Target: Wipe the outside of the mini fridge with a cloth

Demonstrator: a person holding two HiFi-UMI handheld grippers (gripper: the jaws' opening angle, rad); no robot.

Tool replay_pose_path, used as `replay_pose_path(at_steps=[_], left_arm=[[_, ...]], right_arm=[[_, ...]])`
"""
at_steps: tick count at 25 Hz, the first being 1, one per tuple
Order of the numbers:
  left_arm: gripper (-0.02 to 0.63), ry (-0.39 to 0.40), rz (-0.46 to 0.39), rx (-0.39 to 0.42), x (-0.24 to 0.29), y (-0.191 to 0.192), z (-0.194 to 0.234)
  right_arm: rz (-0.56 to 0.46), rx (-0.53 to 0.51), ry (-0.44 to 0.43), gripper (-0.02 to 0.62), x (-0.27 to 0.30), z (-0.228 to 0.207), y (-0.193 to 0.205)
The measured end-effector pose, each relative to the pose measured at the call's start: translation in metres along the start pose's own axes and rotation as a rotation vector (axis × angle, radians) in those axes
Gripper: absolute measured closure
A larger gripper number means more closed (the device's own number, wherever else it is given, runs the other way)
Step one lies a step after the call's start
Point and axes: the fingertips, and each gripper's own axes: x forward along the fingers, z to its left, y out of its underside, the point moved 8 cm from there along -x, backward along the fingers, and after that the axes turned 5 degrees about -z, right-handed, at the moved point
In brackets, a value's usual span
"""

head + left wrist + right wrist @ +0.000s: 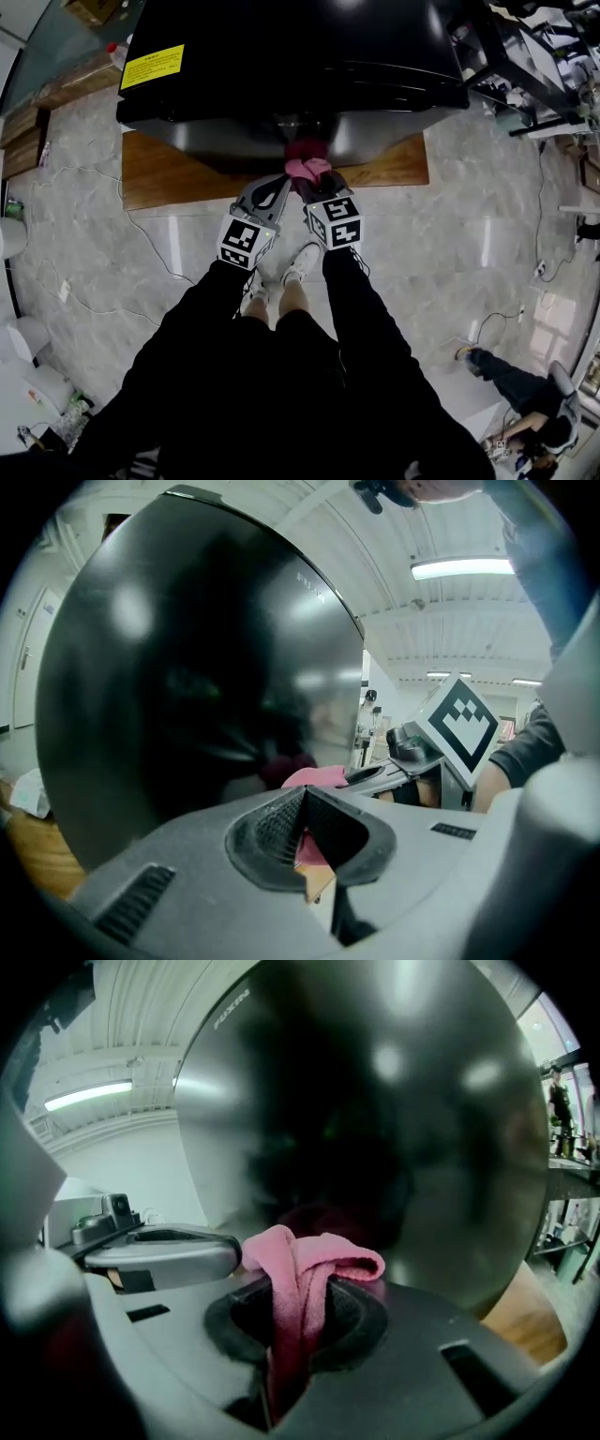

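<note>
- Cloth [307, 169], pink and bunched up, is clamped in the right gripper [312, 186]. It sits right up at the lower front of the fridge [291, 66], touching or as good as.
- Left gripper [275, 190] is just beside it with its jaws closed on nothing, basically along for the ride.
- Looks like mid-wipe on the front panel, low down. The top and sides are probably yet to do, though the gloss alone doesn't settle it.
- Best guess at the next move: drag the cloth sideways across the door, keeping fabric and not jaw tips on that shiny black finish.
- The fridge stands on a wood board [159, 173] on a pale marble-look floor [450, 244], with cables [150, 234] trailing about.
- 1 yellow label [152, 66] is on top. There's cluttered furniture at the right, and a person [511, 384] sits on the floor at the far right.
</note>
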Motion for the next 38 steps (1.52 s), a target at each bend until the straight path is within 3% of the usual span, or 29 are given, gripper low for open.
replay_pose_path(at_steps=[10, 24, 29, 34, 38], left_arm=[[0.601, 0.076, -0.002, -0.019, 0.051, -0.004, -0.033], [0.601, 0.143, 0.008, -0.016, 0.103, -0.019, -0.078], [0.6, 0.165, -0.01, -0.022, 0.102, -0.049, -0.102], [0.6, 0.219, -0.025, -0.026, 0.089, -0.094, -0.139], [0.601, 0.279, -0.064, -0.004, 0.074, -0.136, -0.16]], right_arm=[[0.023, 0.015, 0.114, 0.534, -0.037, -0.067, 0.007], [0.032, 0.029, 0.196, 0.535, -0.084, -0.143, 0.01], [-0.096, 0.026, 0.167, 0.537, -0.132, -0.142, -0.013], [-0.288, -0.007, 0.12, 0.537, -0.207, -0.126, -0.066], [-0.372, -0.041, 0.059, 0.537, -0.243, -0.104, -0.107]])
